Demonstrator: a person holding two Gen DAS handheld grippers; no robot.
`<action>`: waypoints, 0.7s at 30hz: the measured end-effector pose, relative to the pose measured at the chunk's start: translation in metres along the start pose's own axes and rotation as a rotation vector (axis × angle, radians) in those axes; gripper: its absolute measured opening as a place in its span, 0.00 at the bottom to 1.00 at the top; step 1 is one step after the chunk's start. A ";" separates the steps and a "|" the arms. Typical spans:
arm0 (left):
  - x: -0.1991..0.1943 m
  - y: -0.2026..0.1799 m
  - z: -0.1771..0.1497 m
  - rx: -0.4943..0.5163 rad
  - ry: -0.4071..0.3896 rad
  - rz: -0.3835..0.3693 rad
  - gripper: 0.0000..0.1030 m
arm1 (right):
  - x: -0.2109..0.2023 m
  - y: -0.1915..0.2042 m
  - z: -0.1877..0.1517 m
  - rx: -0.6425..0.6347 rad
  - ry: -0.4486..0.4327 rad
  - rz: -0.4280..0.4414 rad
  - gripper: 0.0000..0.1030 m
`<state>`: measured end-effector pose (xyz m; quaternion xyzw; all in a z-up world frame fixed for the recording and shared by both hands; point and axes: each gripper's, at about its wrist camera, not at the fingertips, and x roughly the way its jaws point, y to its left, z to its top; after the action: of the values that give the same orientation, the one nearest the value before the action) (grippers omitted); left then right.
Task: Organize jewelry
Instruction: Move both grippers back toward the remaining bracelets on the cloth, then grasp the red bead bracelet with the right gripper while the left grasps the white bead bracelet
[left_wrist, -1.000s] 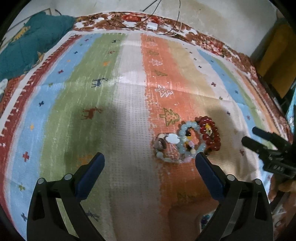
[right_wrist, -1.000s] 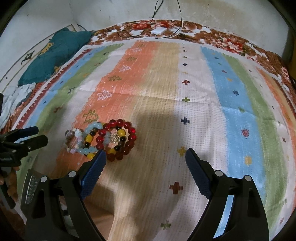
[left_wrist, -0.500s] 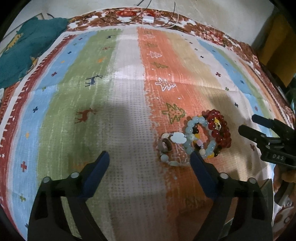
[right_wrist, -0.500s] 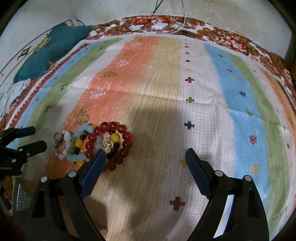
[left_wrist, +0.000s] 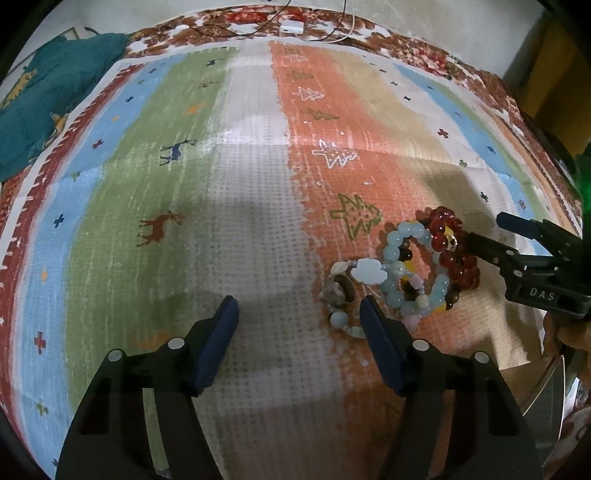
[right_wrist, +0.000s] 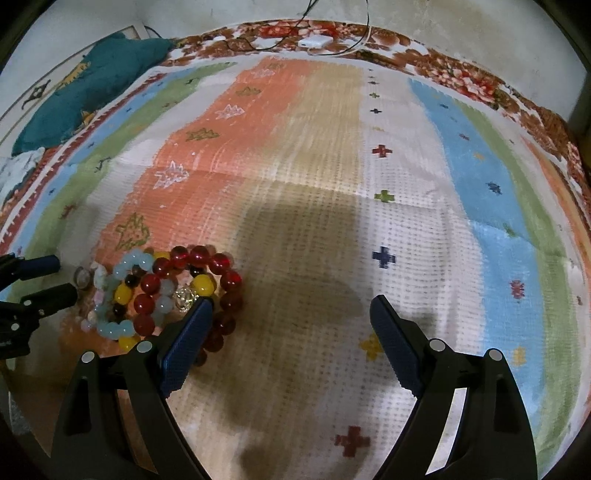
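A pile of bead bracelets lies on the striped cloth. A red bead bracelet (left_wrist: 452, 251) (right_wrist: 207, 258), a pale blue bead bracelet (left_wrist: 397, 271) (right_wrist: 129, 266) with yellow and dark beads, and a bracelet with a white cloud charm (left_wrist: 367, 271) overlap. My left gripper (left_wrist: 299, 321) is open and empty, its right finger (left_wrist: 380, 332) just left of the pile. My right gripper (right_wrist: 291, 325) is open and empty, its left finger (right_wrist: 188, 336) over the red bracelet's near edge. It also shows in the left wrist view (left_wrist: 498, 240), a finger tip touching the red beads.
The striped cloth (right_wrist: 332, 184) covers the surface. A teal cushion (left_wrist: 44, 99) (right_wrist: 85, 96) lies at the far left. A white adapter with cables (left_wrist: 291, 26) (right_wrist: 314, 41) sits at the far edge. My left gripper shows at the left of the right wrist view (right_wrist: 44, 280).
Both grippers have moved in toward the bracelet pile. The left gripper's jaws have narrowed somewhat. The right gripper's left finger now overlaps the red bracelet.
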<state>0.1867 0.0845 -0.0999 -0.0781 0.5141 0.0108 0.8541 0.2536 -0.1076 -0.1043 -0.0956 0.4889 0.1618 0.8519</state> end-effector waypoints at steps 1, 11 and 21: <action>0.000 0.000 0.000 0.002 0.000 0.001 0.63 | 0.002 0.000 0.001 -0.001 0.004 -0.001 0.85; 0.004 -0.003 -0.001 0.026 0.011 0.028 0.29 | 0.010 0.004 -0.002 -0.021 0.022 -0.032 0.80; 0.002 -0.002 -0.001 0.015 0.019 0.013 0.10 | 0.005 0.012 -0.004 -0.047 0.046 0.022 0.14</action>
<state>0.1870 0.0824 -0.1023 -0.0687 0.5228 0.0117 0.8496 0.2482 -0.0971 -0.1103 -0.1139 0.5055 0.1801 0.8361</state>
